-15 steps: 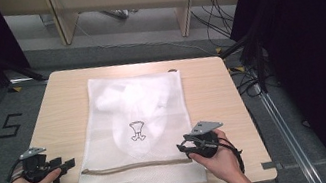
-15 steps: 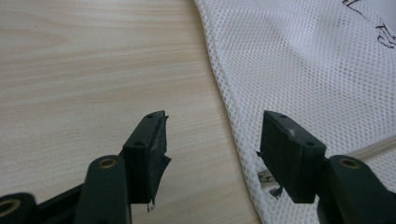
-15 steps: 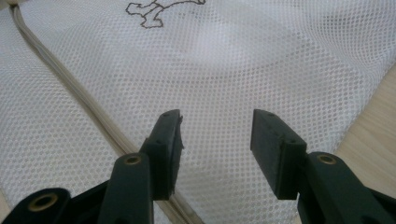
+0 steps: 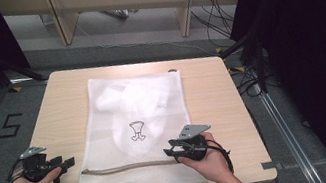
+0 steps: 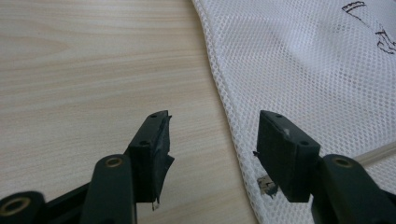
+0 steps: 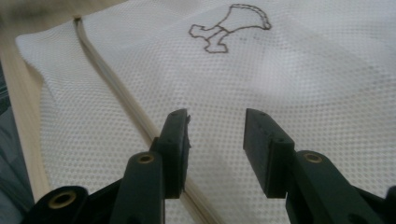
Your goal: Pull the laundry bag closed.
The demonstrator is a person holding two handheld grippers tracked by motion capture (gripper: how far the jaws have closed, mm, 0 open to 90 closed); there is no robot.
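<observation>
A white mesh laundry bag (image 4: pixel 138 131) is laid flat down the middle of the desk (image 4: pixel 213 98), its zipper (image 4: pixel 128 167) running along the near edge. The left gripper (image 4: pixel 64 164) is held near the desk's near left corner, just beside the bag's left edge, fingers (image 5: pixel 152 144) spread, nothing between them. The right gripper (image 4: pixel 169 151) is positioned over the zipper's right end, fingers (image 6: pixel 175 140) spread, nothing pinched.

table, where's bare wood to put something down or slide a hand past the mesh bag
Bare table runs in a wide strip between the mesh bag and the left edge, above the left gripper. A similar strip lies right of the bag. A thin band runs behind it. Crowded: the near edge, by the zipper and right gripper.
</observation>
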